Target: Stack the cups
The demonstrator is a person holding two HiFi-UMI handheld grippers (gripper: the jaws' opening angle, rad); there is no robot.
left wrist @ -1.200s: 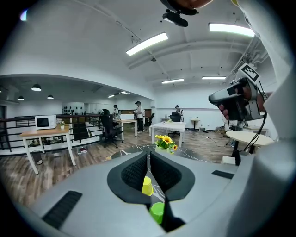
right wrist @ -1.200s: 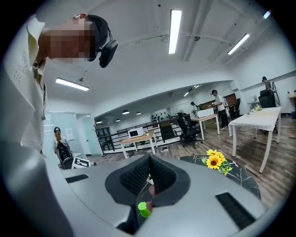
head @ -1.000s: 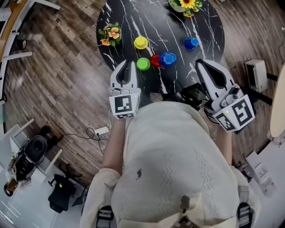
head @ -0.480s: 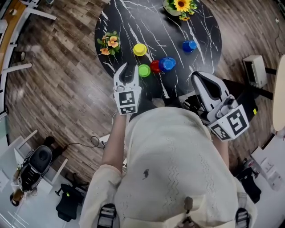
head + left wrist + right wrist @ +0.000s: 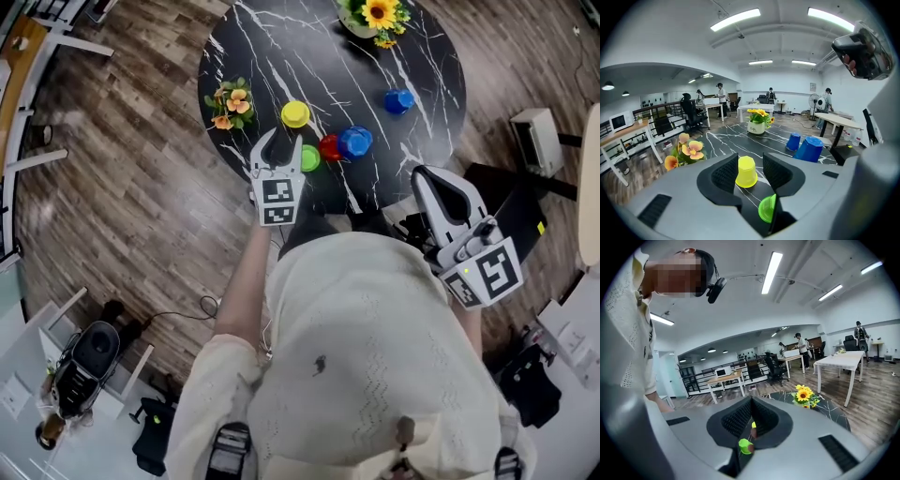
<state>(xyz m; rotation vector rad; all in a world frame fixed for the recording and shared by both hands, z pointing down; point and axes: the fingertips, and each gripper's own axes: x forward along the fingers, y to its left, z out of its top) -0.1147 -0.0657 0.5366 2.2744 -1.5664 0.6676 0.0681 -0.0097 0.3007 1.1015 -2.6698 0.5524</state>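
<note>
While the left gripper [image 5: 284, 142] hangs over the near edge of the table [image 5: 272, 56], its jaws stand apart, having just been opening. Nothing is pressed between the pads.

- Green cup [image 5: 309, 157]: on the table just beside the gripper's right jaw, outside the gap and partly hidden by that jaw in the left gripper view.
- Yellow cup [image 5: 746, 172]: upside down, farther out on the table, in line with the open gap but beyond the tips.
- Red cup [image 5: 329, 147]: right of the green one, with a big blue cup [image 5: 355, 142] just beside it.
- Small blue cup [image 5: 398, 100]: well apart, toward the far right.
- Right gripper [image 5: 431, 178]: off the table's near right edge, jaws together, nothing in them.
- No cups stacked yet.
- Sunflower pot [image 5: 375, 11] at the far edge, orange flowers [image 5: 230, 97] at the left.
</note>
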